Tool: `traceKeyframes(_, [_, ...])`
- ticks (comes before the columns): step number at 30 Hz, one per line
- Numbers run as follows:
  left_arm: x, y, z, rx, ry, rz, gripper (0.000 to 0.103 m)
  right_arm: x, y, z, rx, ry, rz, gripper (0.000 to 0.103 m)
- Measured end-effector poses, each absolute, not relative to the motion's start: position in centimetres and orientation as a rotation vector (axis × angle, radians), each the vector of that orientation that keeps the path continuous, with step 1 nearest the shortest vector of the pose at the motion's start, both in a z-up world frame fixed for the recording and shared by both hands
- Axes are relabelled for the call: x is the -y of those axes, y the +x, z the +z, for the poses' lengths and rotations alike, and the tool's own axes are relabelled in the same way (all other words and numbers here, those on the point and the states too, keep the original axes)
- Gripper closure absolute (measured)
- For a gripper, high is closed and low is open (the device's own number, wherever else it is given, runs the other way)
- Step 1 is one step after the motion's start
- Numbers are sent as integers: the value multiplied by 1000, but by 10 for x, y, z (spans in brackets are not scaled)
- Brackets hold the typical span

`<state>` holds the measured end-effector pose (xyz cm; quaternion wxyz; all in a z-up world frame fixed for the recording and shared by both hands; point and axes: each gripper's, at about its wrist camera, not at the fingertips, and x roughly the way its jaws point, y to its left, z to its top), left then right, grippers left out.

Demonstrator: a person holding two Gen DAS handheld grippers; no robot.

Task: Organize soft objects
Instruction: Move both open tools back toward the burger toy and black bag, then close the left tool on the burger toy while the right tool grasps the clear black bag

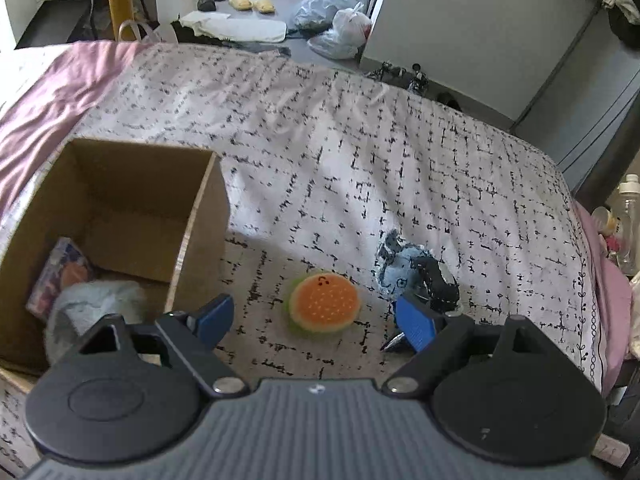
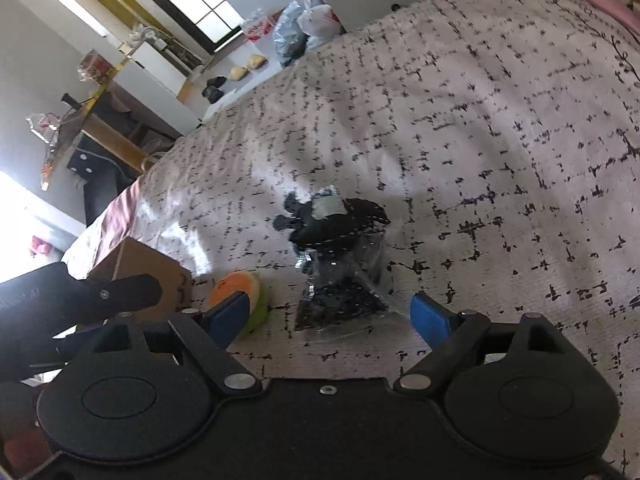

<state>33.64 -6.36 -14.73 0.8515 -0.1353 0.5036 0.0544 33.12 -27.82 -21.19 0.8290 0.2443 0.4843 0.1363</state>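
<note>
An orange burger plush lies on the patterned bed cover, just ahead of my left gripper, which stands open and is not touching it. To its right lies a blue plush with a dark part. In the right wrist view that toy looks dark, and a clear plastic wrap trails from it between the wide-apart fingers of my right gripper, which is open. The burger plush shows behind the right gripper's left fingertip.
An open cardboard box stands on the bed at the left and holds a grey-blue plush and a colourful packet. The box and the left gripper's body show at the left of the right wrist view. Bags and slippers lie on the floor beyond the bed.
</note>
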Motion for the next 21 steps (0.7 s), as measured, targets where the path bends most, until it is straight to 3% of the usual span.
traceKeyframes(9, [75, 359, -181, -1098, -317, 130, 17, 283, 348, -242, -1065, 561, 282, 26])
traceKeyframes(12, [73, 364, -194, -1115, -339, 155, 17, 282, 351, -241, -1041, 539, 283, 42])
traceKeyframes(16, [74, 368, -207, -1125, -321, 180, 18, 284, 355, -245, -1052, 546, 281, 45])
traceKeyframes(21, [76, 373, -220, -1130, -313, 202, 19, 283, 353, -243, -1046, 515, 296, 56])
